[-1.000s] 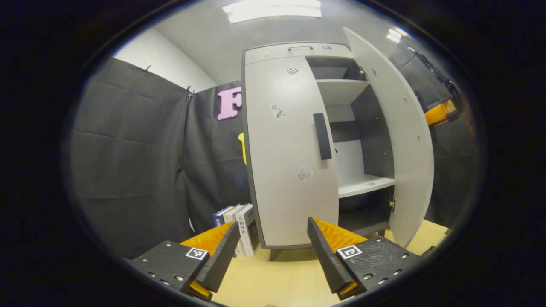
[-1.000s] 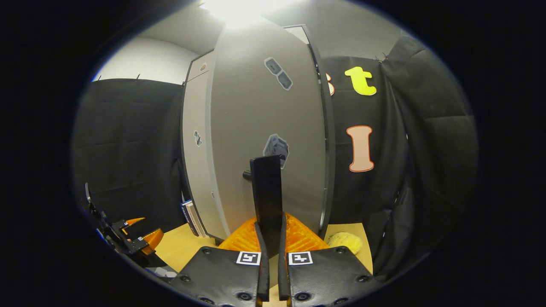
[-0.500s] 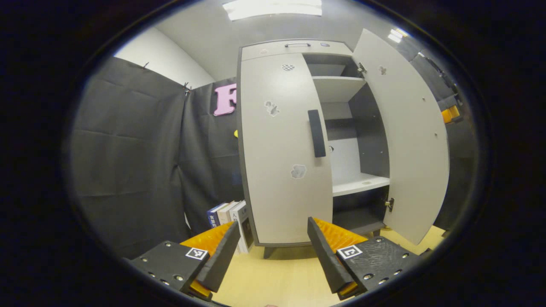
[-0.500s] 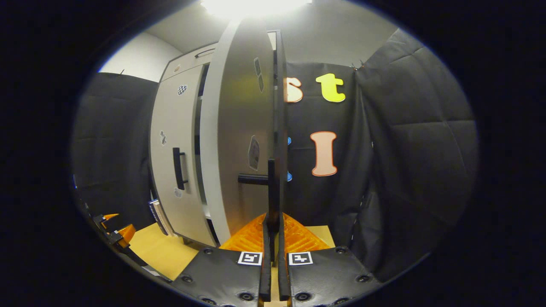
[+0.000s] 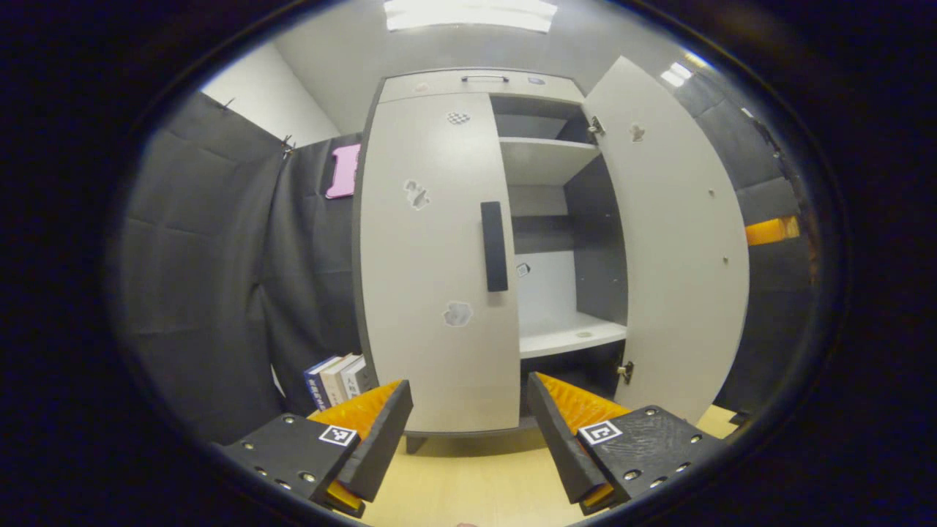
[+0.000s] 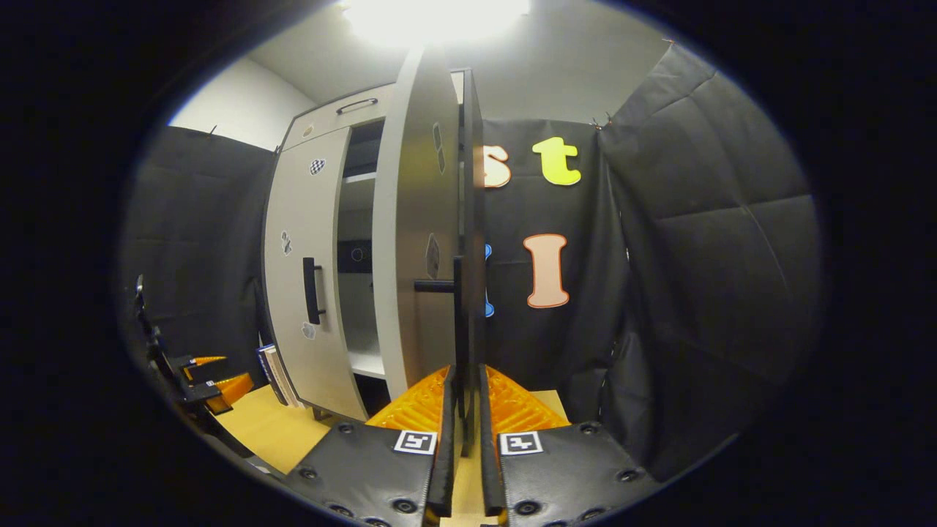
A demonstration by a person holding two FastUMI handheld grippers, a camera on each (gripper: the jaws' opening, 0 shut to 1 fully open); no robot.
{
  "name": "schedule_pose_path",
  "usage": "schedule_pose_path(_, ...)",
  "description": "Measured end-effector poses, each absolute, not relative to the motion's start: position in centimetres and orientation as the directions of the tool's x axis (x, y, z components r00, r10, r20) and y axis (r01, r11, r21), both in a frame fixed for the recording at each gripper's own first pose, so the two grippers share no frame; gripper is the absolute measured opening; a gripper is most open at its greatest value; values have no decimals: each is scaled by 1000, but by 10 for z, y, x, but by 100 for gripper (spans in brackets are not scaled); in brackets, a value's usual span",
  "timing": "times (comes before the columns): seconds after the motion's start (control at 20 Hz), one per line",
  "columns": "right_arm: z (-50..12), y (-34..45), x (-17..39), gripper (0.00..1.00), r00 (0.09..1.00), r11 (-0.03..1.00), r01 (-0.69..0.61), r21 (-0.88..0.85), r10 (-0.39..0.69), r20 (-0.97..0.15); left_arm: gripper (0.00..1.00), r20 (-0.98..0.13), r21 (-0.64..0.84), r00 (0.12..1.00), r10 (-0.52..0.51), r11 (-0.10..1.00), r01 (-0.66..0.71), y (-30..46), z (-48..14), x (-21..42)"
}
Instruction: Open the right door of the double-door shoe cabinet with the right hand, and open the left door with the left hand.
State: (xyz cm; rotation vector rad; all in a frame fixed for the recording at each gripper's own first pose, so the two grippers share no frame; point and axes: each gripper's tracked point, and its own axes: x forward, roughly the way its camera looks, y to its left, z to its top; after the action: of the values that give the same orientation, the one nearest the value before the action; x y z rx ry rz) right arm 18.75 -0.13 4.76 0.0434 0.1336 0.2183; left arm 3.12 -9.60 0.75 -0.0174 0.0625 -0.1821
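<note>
Now the right door of the shoe cabinet stands swung wide, so I judge that half nearly done; the right gripper pinches its handle between near-closed fingers; next, the left gripper, fingers spread and empty, must reach the shut left door and its handle.

Left gripper view faces cabinet front, near; right gripper view edge-on; both share cabinet.
</note>
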Motion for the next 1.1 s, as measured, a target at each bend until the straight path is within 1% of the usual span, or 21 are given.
schedule_pose_path(0.05,45,-11,183,20,973,981,-191,33,194,-128,94,-51,-27,978,-202,979,201,-101,17,39)
schedule_pose_path(0.15,37,-26,173,60,977,987,-160,-10,157,-144,94,-37,-47,971,-238,971,236,-111,34,55)
schedule_pose_path(0.25,31,-40,158,100,985,992,-113,-49,105,-135,94,-29,-88,963,-267,960,264,-119,49,71)
schedule_pose_path(0.3,28,-47,153,98,988,994,-89,-56,81,-131,94,-24,-114,961,-274,956,270,-121,56,80)
schedule_pose_path(0.45,15,-52,144,98,987,998,-62,-21,59,-152,94,-9,-154,960,-279,949,274,-124,78,107)
schedule_pose_path(0.65,0,-68,132,98,983,1000,-9,18,13,-182,94,-11,-103,964,-266,959,263,-120,101,149)
schedule_pose_path(0.75,-6,-71,126,98,980,999,-6,48,16,-198,94,-4,-85,965,-264,961,263,-122,112,167)
schedule_pose_path(0.9,-8,-83,123,96,980,998,27,62,-14,-199,93,-26,-45,965,-262,964,260,-130,112,189)
schedule_pose_path(1.1,-15,-93,117,97,975,996,56,70,-39,-217,93,-81,-29,960,-269,963,267,-141,97,216)
